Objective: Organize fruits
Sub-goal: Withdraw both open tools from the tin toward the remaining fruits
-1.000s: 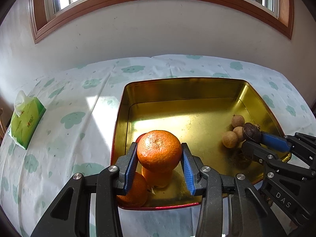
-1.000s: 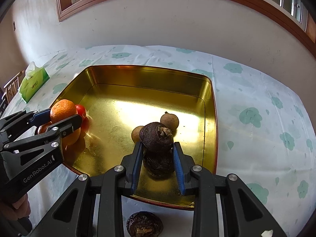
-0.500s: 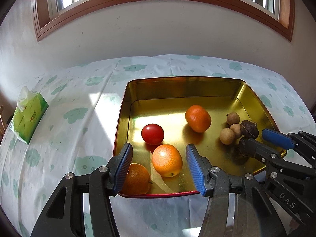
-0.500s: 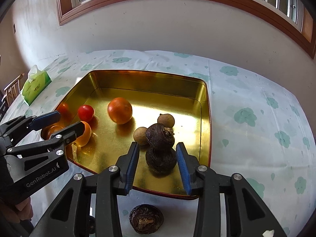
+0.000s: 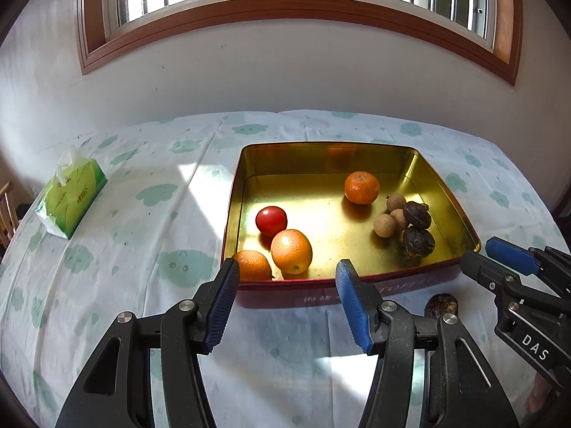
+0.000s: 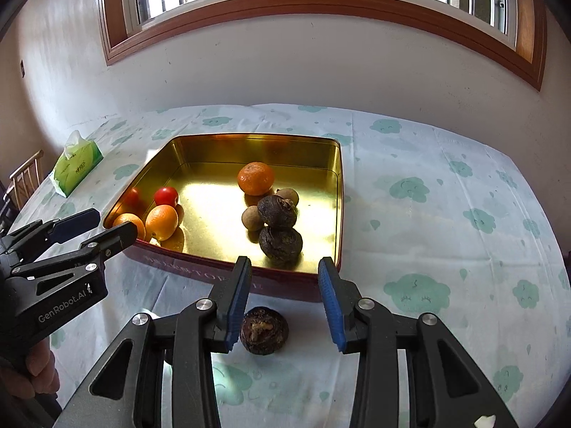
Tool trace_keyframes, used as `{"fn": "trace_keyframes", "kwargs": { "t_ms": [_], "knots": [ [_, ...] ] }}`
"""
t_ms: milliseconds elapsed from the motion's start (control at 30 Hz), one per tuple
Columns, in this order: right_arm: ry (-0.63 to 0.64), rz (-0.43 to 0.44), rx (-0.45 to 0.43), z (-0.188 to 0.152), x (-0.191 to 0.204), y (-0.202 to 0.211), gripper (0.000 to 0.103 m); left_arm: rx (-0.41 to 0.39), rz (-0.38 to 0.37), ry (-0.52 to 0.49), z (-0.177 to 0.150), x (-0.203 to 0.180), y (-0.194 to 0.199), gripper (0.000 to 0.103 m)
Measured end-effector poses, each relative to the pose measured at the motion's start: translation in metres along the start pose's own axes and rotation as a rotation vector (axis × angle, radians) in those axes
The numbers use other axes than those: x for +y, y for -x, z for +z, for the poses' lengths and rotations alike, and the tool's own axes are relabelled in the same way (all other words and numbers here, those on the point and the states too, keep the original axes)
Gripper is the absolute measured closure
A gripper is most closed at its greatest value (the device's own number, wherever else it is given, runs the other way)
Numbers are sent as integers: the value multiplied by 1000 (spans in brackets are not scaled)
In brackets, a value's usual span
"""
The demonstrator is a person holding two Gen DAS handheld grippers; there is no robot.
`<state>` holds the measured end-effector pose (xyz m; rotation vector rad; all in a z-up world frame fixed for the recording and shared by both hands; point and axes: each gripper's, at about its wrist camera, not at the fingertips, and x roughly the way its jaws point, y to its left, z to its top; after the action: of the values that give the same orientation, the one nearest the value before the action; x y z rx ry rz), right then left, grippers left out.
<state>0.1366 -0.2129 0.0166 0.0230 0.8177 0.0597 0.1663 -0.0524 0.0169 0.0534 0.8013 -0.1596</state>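
Note:
The gold tin (image 5: 442, 182) holds three oranges (image 5: 361, 187) (image 5: 291, 250) (image 5: 253, 265), a red tomato (image 5: 271, 220), small tan longans (image 5: 384, 225) and two dark wrinkled fruits (image 5: 418, 241) (image 6: 277, 210). A third dark fruit (image 6: 264, 330) lies on the cloth outside the tin's near wall. My left gripper (image 5: 288, 267) hovers open and empty before the tin's near left corner. My right gripper (image 6: 284, 264) is open and empty above the loose dark fruit, which sits low between its fingers and apart from them. Each gripper also shows in the other's view, the right gripper (image 5: 480, 255) and the left gripper (image 6: 113, 223).
A green tissue pack (image 5: 73, 196) lies far left on the cloud-print tablecloth (image 6: 446, 235). A white wall and a wood-framed window stand behind the table. A wooden chair back (image 6: 25, 174) shows at the left edge. A hand (image 6: 39, 371) grips the left tool.
The left gripper let go of its orange and the right let go of its dark fruit, both into the tin. Both grippers then drew back and up to the tin's near side.

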Motion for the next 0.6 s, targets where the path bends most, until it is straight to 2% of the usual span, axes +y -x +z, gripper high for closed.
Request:
{"fn": "trace_keyframes", "kwargs": {
  "t_ms": [333,600],
  "knots": [
    [-30,-18,18,-46,-5,30,66,33,-15,2,-48,-6,26,46],
    [-54,-11,45,-76,-5,36,66,43,-9,-8,-73,-13,38,46]
  ]
}}
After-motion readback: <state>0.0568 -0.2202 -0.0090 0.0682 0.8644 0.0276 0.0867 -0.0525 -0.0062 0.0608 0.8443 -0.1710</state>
